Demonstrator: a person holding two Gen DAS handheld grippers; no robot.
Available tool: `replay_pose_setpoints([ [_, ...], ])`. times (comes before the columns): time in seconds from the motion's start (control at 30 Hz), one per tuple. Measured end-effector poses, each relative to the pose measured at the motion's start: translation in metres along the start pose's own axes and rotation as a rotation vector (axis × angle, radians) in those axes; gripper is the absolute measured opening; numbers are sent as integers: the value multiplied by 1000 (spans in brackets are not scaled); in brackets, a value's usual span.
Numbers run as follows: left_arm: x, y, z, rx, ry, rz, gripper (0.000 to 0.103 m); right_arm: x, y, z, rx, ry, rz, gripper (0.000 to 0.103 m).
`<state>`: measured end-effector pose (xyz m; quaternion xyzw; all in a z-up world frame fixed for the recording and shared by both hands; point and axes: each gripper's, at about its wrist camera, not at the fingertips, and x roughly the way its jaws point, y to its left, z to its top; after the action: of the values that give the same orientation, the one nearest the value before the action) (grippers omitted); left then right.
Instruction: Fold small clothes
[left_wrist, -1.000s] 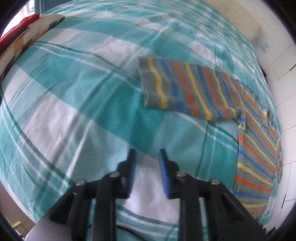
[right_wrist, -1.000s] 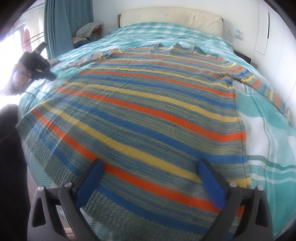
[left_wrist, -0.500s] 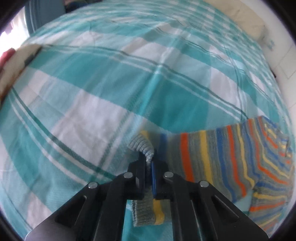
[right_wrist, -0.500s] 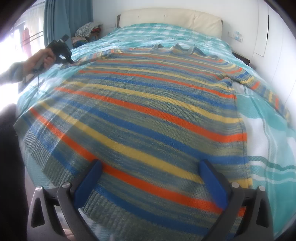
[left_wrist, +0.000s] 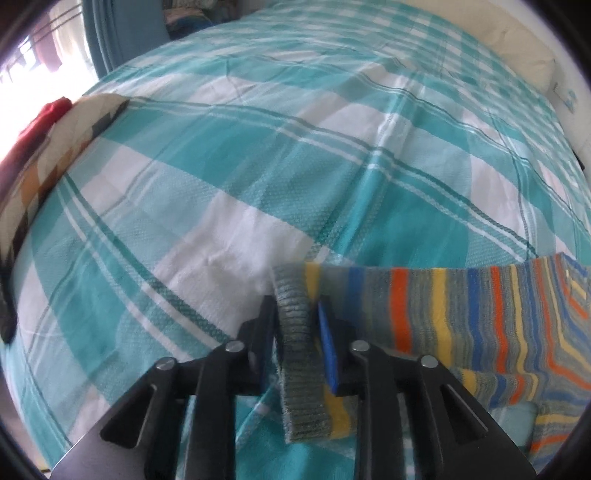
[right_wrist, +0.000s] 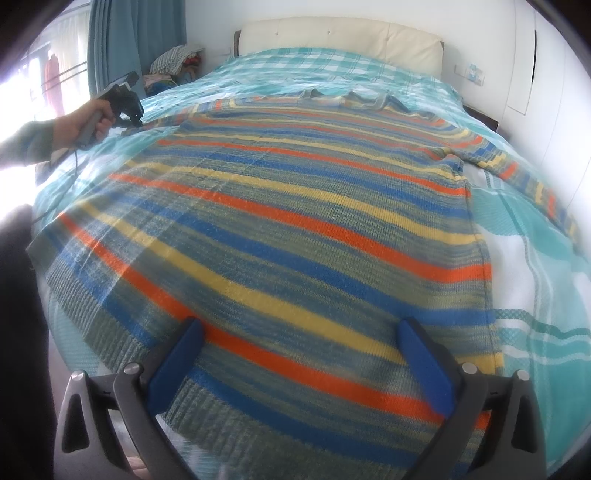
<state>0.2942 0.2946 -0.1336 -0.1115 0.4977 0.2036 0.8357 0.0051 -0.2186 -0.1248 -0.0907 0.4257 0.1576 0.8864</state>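
wide bed with teal-and-white plaid cotton cover (right_wrist: 535, 258); striped knit sweater (right_wrist: 280, 229) flat on it (sleeves out); patchwork cushion (left_wrist: 62, 144) at edge.

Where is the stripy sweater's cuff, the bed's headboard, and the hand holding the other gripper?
sweater cuff (left_wrist: 295, 325): left wrist view, on the grey ribbed end of the sleeve.
headboard (right_wrist: 332, 37): right wrist view, on its cream padded front.
hand (right_wrist: 86, 118): right wrist view, on the knuckles around the handle.

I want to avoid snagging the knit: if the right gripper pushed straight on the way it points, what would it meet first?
Probably the striped sweater itself: the right gripper, open and empty, points down at the body just above the hem. How far above the fabric it sits is unclear.
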Motion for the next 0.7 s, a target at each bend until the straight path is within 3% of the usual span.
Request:
replay_pose_setpoints([
  [0.1, -38, 1, -18, 54, -97, -18, 70, -4, 1, 1, -1, -2, 1, 103],
  [0.2, -81, -4, -46, 118, -167, -91, 78, -11, 0, 3, 8, -7, 15, 102],
  [0.33, -139, -27, -94, 220, -193, -248, 89, -36, -9, 9, 51, -95, 28, 102],
  [0.47, -172, -59, -143, 289, -176, -387, 94, -61, -29, 26, 59, -172, -61, 102],
  [0.57, -179, -80, -164, 270, -136, -478, 96, -67, -54, 46, 42, -190, -148, 102],
  [0.63, -175, -95, -170, 262, -122, -506, 96, -64, -71, 57, 43, -183, -185, 102],
  [0.7, -167, -106, -172, 269, -140, -471, 96, -57, -90, 66, 64, -177, -212, 102],
])
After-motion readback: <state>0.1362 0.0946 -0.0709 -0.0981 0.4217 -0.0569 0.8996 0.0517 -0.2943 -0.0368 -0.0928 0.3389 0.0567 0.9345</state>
